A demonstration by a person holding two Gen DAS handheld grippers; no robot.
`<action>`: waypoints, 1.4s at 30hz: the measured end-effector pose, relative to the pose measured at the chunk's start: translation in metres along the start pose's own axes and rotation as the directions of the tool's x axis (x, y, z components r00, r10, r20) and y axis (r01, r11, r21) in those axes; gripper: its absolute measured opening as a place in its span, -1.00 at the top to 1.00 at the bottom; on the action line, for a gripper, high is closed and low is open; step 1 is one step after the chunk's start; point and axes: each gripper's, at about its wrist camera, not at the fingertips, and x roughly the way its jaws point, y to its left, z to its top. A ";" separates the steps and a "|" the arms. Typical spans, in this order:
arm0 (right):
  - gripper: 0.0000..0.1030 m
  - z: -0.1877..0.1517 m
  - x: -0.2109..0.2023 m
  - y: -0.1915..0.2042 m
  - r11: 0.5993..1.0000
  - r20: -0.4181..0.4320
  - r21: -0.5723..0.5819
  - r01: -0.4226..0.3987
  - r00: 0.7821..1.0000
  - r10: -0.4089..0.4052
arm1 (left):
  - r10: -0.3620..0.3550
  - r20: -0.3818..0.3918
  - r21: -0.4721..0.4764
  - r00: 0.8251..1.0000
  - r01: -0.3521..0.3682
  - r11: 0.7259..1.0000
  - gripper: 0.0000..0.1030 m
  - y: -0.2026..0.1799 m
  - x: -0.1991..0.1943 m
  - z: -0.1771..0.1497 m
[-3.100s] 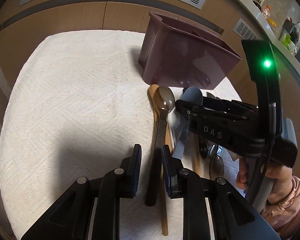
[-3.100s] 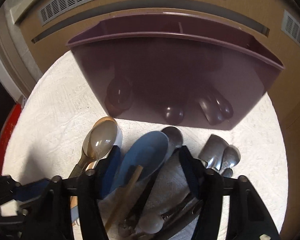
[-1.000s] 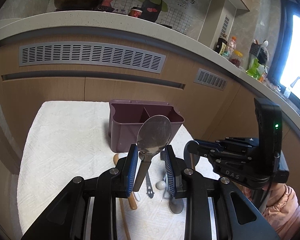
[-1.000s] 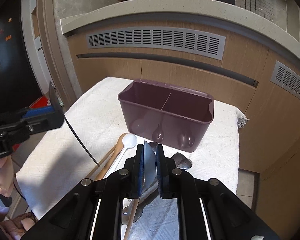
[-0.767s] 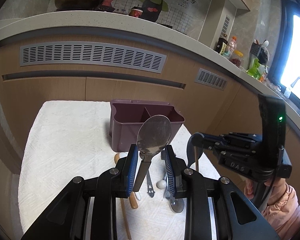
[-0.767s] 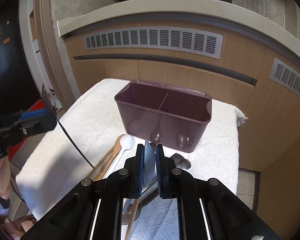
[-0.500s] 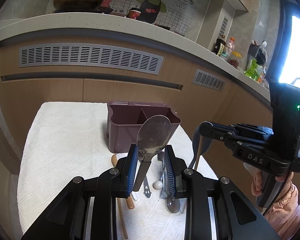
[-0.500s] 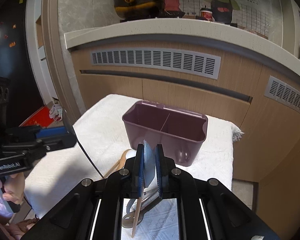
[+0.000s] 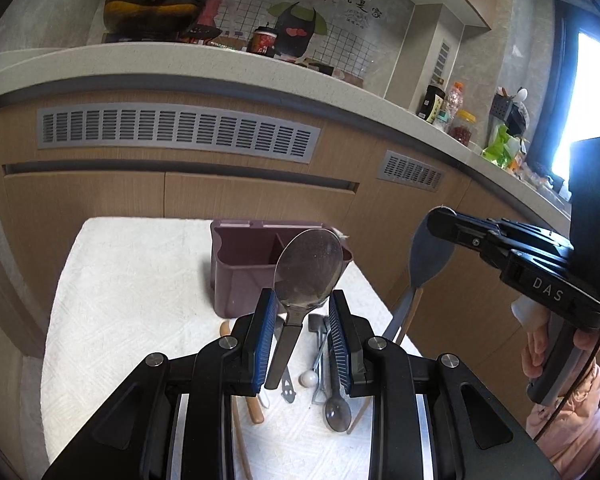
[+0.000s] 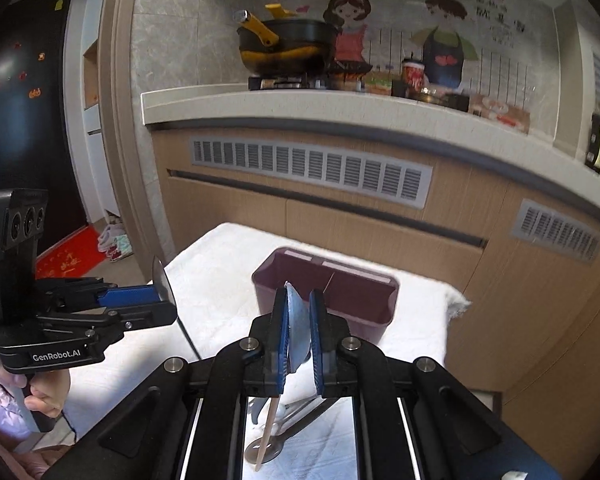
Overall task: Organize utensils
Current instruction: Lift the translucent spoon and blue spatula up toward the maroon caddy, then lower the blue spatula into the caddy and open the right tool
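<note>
Left gripper (image 9: 302, 334): blue-padded fingers clamped on the neck of a large metal spoon with a dark handle (image 9: 307, 276); the bowl stands upright above the fingertips, the handle hangs down between them.
Right gripper (image 10: 299, 330): fingers pinched on the blade of a blue-grey silicone spatula with a wooden handle (image 10: 296, 330); blade edge-on between the pads, wooden handle pointing down below them.
Spatula from the left wrist view: its blade (image 9: 428, 258) hangs from the right gripper's fingertips, off to the right of the left fingers.
Purple plastic two-compartment utensil caddy (image 9: 244, 268): standing on the white textured cloth (image 9: 132, 300), beyond both pairs of fingers and lower than them; the spoon bowl overlaps its right side in view.
Loose utensils on the cloth (image 9: 320, 364): small metal spoons, a white-tipped spoon and wooden handles, lying below and between the left fingers.
Kitchen counter with a black and yellow pot (image 10: 288, 46): far behind, above the fingers.
</note>
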 end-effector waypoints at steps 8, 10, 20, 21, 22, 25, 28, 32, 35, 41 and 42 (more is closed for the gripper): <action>0.84 0.046 -0.026 -0.008 0.996 0.123 -0.019 0.089 0.989 -0.086 | -0.031 0.123 0.056 0.992 0.025 0.998 0.52 -0.018 -0.009 0.066; 0.84 0.060 -0.034 -0.013 0.993 0.168 -0.019 0.114 0.980 -0.109 | -0.038 0.155 0.066 0.987 0.028 0.997 0.52 -0.020 -0.005 0.086; 0.84 0.082 0.030 -0.054 0.976 0.172 0.003 0.217 0.962 -0.214 | -0.019 0.102 0.039 0.995 0.015 0.999 0.60 0.009 0.082 0.115; 0.84 0.080 0.038 -0.058 0.978 0.157 0.007 0.206 0.966 -0.205 | -0.013 0.079 0.047 0.997 0.009 0.999 0.59 0.013 0.090 0.110; 0.84 0.076 0.048 -0.063 0.979 0.138 0.008 0.204 0.969 -0.203 | -0.008 0.058 0.060 0.998 0.004 0.998 0.59 0.016 0.097 0.103; 0.84 0.067 0.069 -0.070 0.982 0.098 0.015 0.189 0.977 -0.189 | 0.032 -0.019 0.086 0.999 -0.031 0.996 0.59 0.027 0.121 0.076; 0.84 0.058 0.083 -0.076 0.982 0.068 0.021 0.187 0.980 -0.188 | 0.081 -0.112 0.055 0.990 -0.075 0.996 0.59 0.045 0.140 0.049; 0.84 0.052 0.082 -0.082 0.983 0.066 0.041 0.177 0.982 -0.179 | 0.125 -0.151 0.042 0.981 -0.120 0.992 0.29 0.053 0.142 0.018; 0.84 0.050 0.073 -0.083 0.984 0.076 0.050 0.170 0.982 -0.174 | 0.132 -0.215 0.054 0.968 -0.124 0.991 0.10 0.048 0.144 0.001; 0.84 0.041 0.042 -0.079 0.987 0.099 0.061 0.146 0.984 -0.151 | 0.175 -0.273 0.058 0.946 -0.165 0.985 0.09 0.041 0.148 -0.029; 0.84 0.039 0.038 -0.078 0.987 0.099 0.061 0.146 0.984 -0.152 | 0.189 -0.299 0.052 0.935 -0.182 0.982 0.09 0.042 0.155 -0.033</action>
